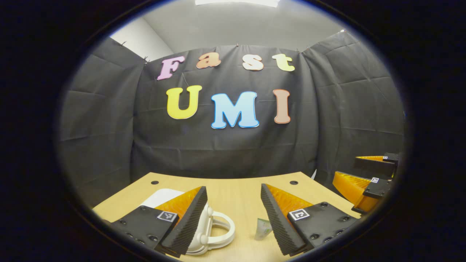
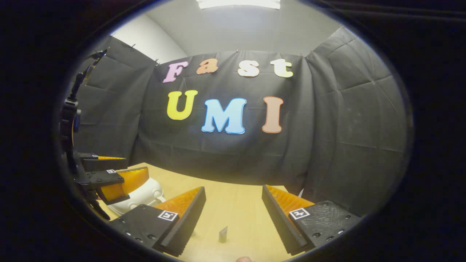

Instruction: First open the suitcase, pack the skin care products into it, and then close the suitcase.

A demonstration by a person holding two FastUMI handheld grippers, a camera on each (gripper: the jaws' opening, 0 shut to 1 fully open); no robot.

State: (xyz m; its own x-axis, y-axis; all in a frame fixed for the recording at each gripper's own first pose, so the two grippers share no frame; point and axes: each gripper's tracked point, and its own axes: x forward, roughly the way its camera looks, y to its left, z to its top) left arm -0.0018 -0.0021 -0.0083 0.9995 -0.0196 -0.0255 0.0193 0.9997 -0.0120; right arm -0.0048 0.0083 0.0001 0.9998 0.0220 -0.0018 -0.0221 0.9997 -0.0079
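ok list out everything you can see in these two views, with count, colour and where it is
small white plastic suitcase with a loop handle: one, white, on the table's left part, closed as far as shows, partly behind the left gripper's finger.
small pale green tube: one, pale green, on the table right of the suitcase.
small dark wedge-shaped item: one, dark, standing on the table; what it is, I cannot tell.
light wooden table: one, tan, against the booth's black cloth wall.
left gripper: one, open above the suitcase handle.
right gripper: one, open above the table.
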